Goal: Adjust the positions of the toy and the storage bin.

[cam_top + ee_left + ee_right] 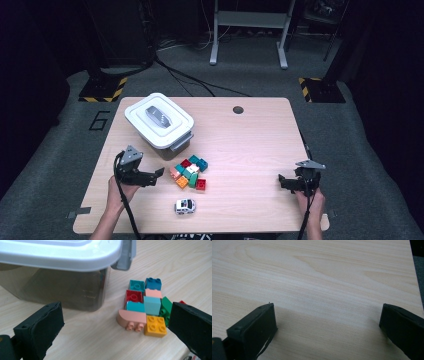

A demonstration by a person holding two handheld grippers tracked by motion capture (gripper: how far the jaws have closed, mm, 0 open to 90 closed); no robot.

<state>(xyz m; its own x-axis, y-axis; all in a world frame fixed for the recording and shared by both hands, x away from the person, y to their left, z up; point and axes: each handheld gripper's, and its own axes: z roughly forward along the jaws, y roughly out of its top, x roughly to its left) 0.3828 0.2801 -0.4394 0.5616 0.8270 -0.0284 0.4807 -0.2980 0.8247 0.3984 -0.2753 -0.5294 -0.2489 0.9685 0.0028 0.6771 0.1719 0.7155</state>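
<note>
Two grippers, jaws apart, empty: left gripper (159, 173) just short of the brick cluster (190, 174); right gripper (281, 181) over bare table (250, 150).

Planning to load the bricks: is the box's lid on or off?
On: the white lid sits flat over the box.

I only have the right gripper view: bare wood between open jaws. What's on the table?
Observer: A pile of coloured bricks sits mid-table, right in front of the left gripper.
Operator: Container anywhere?
Observer: Yes, a lidded bin behind the bricks, its white lid on.
Operator: Left jaws open?
Observer: Open, with the pink brick and the orange brick between them, untouched.
Operator: Anything else loose?
Observer: A small white toy car near the front edge.
</note>
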